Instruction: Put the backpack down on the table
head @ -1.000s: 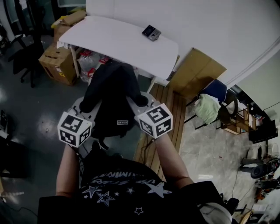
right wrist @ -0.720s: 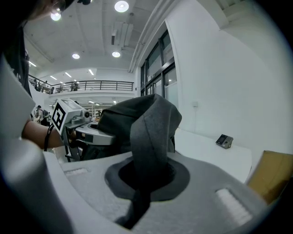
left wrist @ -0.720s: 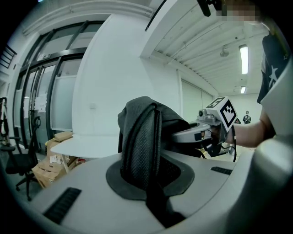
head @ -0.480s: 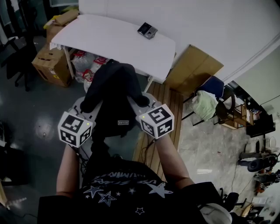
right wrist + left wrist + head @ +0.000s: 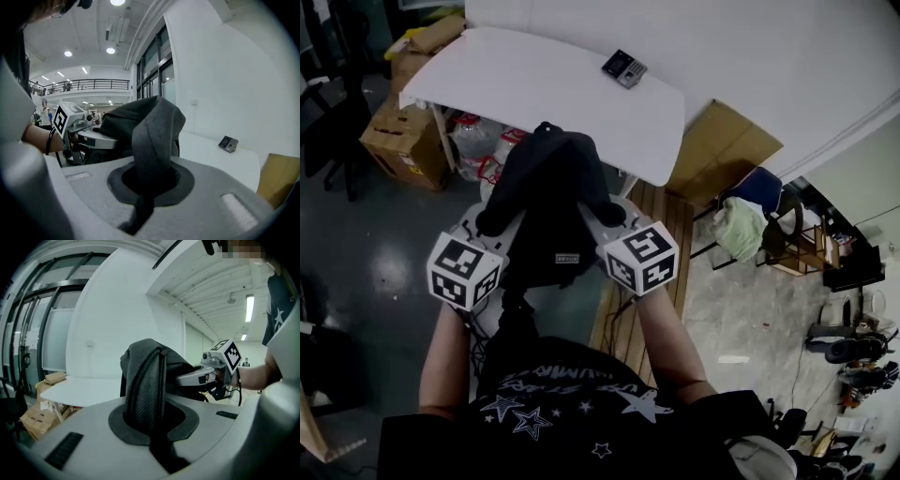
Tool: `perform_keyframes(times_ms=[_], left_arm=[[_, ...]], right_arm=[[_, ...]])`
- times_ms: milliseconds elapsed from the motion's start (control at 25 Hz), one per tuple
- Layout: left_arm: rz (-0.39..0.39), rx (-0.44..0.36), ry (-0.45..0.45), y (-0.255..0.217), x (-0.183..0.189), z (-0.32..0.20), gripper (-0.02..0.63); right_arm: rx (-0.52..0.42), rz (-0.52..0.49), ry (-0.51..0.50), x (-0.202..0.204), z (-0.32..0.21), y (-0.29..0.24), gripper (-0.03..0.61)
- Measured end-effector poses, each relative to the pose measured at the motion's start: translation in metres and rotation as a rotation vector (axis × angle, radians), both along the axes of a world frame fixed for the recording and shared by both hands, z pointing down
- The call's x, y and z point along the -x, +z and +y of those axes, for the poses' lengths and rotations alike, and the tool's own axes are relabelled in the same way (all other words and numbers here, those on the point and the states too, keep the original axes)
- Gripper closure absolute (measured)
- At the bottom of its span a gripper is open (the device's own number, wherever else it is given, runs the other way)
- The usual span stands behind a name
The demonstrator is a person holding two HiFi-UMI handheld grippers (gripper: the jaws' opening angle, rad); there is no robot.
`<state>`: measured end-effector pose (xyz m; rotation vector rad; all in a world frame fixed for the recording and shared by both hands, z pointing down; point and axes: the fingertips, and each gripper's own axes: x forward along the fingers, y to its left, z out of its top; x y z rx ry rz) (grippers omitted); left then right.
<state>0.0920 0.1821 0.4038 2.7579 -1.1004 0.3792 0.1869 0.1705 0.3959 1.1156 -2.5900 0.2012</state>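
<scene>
One table [image 5: 534, 89], one backpack [image 5: 548, 206], two tongs [image 5: 500, 220] [image 5: 600, 216].

Broad bare white table [image 5: 534, 89] ahead, small keypad device [image 5: 624, 68] near far edge.

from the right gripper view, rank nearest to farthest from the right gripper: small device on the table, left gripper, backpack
1. backpack, centre, strap held
2. left gripper, left, on the same backpack
3. small device, far right, on the white table

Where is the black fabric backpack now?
Head view, centre: the backpack hangs between the left gripper and right gripper, at the near edge of the white table.
</scene>
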Motion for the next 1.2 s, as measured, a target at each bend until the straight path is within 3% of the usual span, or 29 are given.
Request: perform_keyframes(times_ms=[880,1200], left_arm=[[0.027,-0.01,0.066,-0.014,0.121,-0.145,0.575],[0.014,-0.019,0.129,-0.013,0.134,-0.182,0.575]], right_arm=[[-0.004,0.031,0.063,0.122,-0.139,-0.015,0.574],[0.003,0.03,0.124,0.134,-0.17,-0.014,0.574]])
